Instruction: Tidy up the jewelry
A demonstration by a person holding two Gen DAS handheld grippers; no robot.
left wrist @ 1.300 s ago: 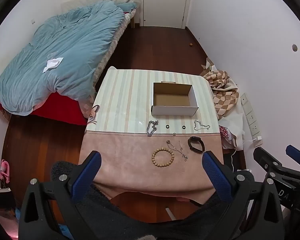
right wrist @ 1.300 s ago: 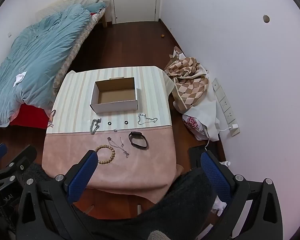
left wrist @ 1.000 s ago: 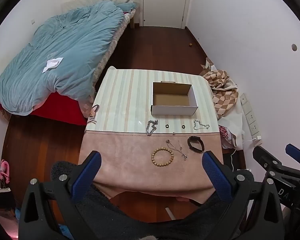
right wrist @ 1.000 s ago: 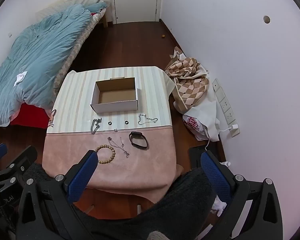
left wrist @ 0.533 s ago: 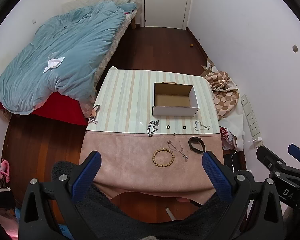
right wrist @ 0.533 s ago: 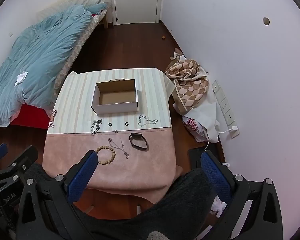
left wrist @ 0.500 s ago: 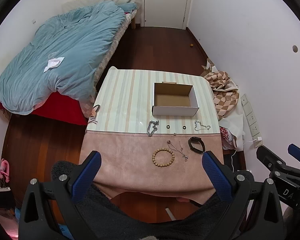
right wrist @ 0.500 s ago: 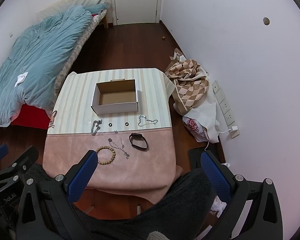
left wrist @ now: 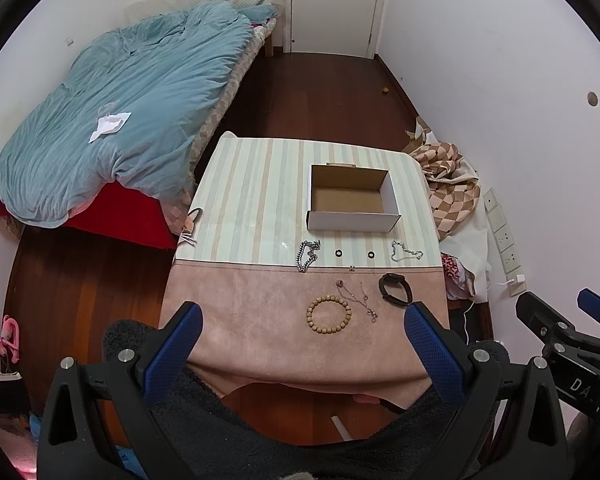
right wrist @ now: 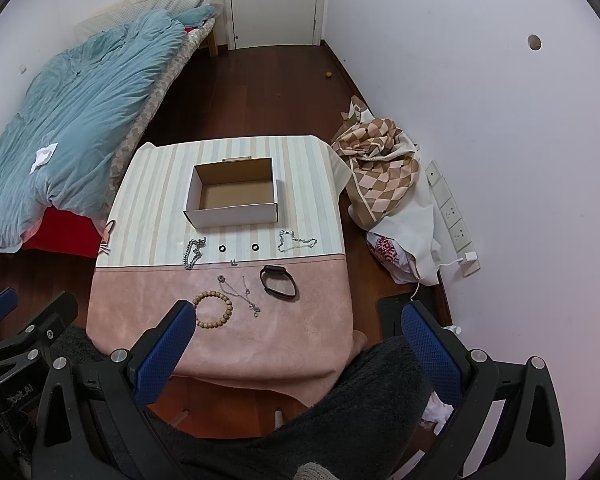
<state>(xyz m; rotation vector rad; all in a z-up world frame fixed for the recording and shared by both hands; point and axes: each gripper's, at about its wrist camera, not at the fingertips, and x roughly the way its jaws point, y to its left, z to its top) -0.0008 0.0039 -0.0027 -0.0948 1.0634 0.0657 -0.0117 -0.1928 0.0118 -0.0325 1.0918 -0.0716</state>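
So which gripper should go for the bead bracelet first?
Probably the left gripper: in its view the bead bracelet lies between its open jaws. In the right view the bracelet sits by the left fingertip, off centre. Both grippers are empty and short of the table.

Both wrist views high, facing down, sharing the table (left wrist: pixel 236 208)

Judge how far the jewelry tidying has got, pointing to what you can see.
Done: nothing; the cardboard box is empty.
In hand: nothing; the left gripper and right gripper hover open, away from the table.
Left: the bead bracelet, black band, thick chain, thin chain and small rings all lie on the cloth.
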